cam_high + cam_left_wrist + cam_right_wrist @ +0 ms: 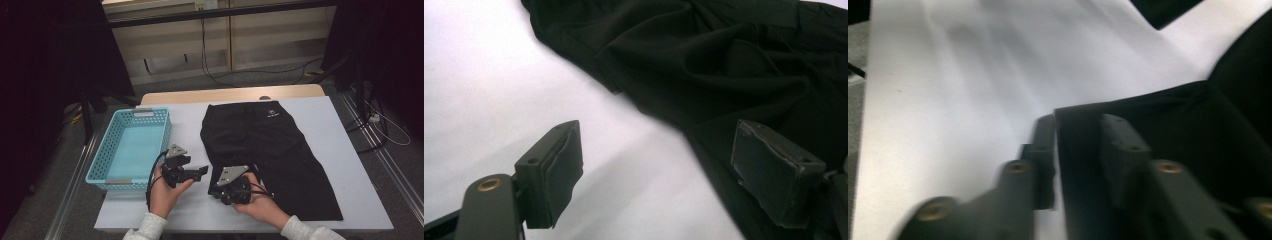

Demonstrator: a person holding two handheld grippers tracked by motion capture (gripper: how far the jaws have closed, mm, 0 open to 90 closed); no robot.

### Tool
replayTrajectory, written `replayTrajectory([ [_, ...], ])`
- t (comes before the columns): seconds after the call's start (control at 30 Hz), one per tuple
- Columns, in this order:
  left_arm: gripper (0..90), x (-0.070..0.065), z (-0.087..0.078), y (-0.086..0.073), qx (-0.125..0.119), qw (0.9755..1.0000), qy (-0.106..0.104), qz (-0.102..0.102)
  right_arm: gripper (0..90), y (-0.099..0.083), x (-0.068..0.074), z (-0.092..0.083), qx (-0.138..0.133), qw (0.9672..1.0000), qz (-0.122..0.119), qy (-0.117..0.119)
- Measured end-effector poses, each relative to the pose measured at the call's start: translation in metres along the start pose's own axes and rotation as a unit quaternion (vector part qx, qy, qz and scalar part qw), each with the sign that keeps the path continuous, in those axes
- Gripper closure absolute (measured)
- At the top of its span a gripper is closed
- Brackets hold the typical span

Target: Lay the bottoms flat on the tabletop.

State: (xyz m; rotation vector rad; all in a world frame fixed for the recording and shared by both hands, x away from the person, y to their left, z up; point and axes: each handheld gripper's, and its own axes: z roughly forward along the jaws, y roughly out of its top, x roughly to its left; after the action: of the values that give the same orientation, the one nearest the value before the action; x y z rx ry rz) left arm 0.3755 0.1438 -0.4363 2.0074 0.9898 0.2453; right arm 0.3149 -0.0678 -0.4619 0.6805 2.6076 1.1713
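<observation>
I had the black fabric shorts (pixel 270 150) lying spread flat on the white-covered worktop (pixel 345 150), waistband toward the far edge with a small white logo near it, the two legs running toward my side. To the left of the garment, apart from it, sat the light blue perforated plastic basket (pixel 102 155) with cut-out handles at both short ends; I could see straight down to its pale blue floor, and nothing lay inside it.

My left hand-held gripper (pixel 202 171) hovered just above the worktop between the basket's near right corner and the shorts, pointing toward the garment. In the left gripper view its jaws stood wide apart with bare white cover between them, one pad over the white surface and the other in front of the dark cloth (pixel 704 65); it held nothing.

My right hand-held gripper (pixel 216 191) sat at the near left leg hem of the shorts, low over the worktop. In the right gripper view its jaws were close together, and the hem corner of the black fabric (pixel 1168 115) lay between them. That picture was blurred, and I could not tell whether the pads actually pinched the cloth or only straddled it.
</observation>
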Motion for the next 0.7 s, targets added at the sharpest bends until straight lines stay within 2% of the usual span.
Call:
replayTrajectory([
  [0.03, 20.3, 0.000, 0.000, 0.000, 0.000, 1.0000, 0.001, 0.001, 86.3, 0.000, -0.001, 0.000, 0.000, 1.0000, 0.002, 0.000],
  [0.07, 20.3, -0.001, 0.001, 0.000, 0.000, 1.0000, -0.001, -0.002, 89.2, 0.000, -0.002, -0.001, 0.002, 1.0000, -0.003, -0.003],
  [0.17, 19.8, -0.002, 0.003, 0.000, 0.001, 1.0000, -0.004, -0.007, 90.0, -0.001, -0.006, -0.002, 0.002, 0.9999, -0.013, -0.004],
  [0.2, 19.8, -0.003, 0.003, 0.000, -0.005, 0.9999, -0.003, -0.011, 90.0, -0.001, -0.007, -0.004, 0.002, 1.0000, -0.008, -0.005],
  [0.27, 19.8, 0.000, 0.001, 0.001, -0.002, 1.0000, -0.003, -0.005, 90.0, -0.001, -0.011, -0.010, -0.008, 1.0000, 0.004, 0.000],
  [0.33, 20.0, 0.001, -0.001, 0.002, -0.012, 0.9999, 0.002, -0.010, 90.0, 0.000, -0.014, -0.020, -0.026, 0.9995, 0.016, -0.002],
  [0.37, 20.4, 0.001, -0.001, 0.002, -0.017, 0.9997, -0.001, -0.015, 90.0, 0.001, -0.016, -0.026, -0.036, 0.9993, 0.010, -0.011],
  [0.43, 20.3, 0.001, -0.002, 0.004, -0.019, 0.9997, 0.000, -0.016, 90.0, 0.000, -0.020, -0.037, -0.051, 0.9983, 0.016, -0.025],
  [0.63, 20.4, 0.001, 0.004, 0.008, -0.018, 0.9996, -0.005, -0.019, 90.0, -0.010, -0.039, -0.066, -0.088, 0.9934, 0.058, -0.045],
  [0.7, 21.2, 0.002, 0.007, 0.010, -0.015, 0.9997, -0.006, -0.019, 90.0, -0.014, -0.041, -0.073, -0.095, 0.9924, 0.052, -0.058],
])
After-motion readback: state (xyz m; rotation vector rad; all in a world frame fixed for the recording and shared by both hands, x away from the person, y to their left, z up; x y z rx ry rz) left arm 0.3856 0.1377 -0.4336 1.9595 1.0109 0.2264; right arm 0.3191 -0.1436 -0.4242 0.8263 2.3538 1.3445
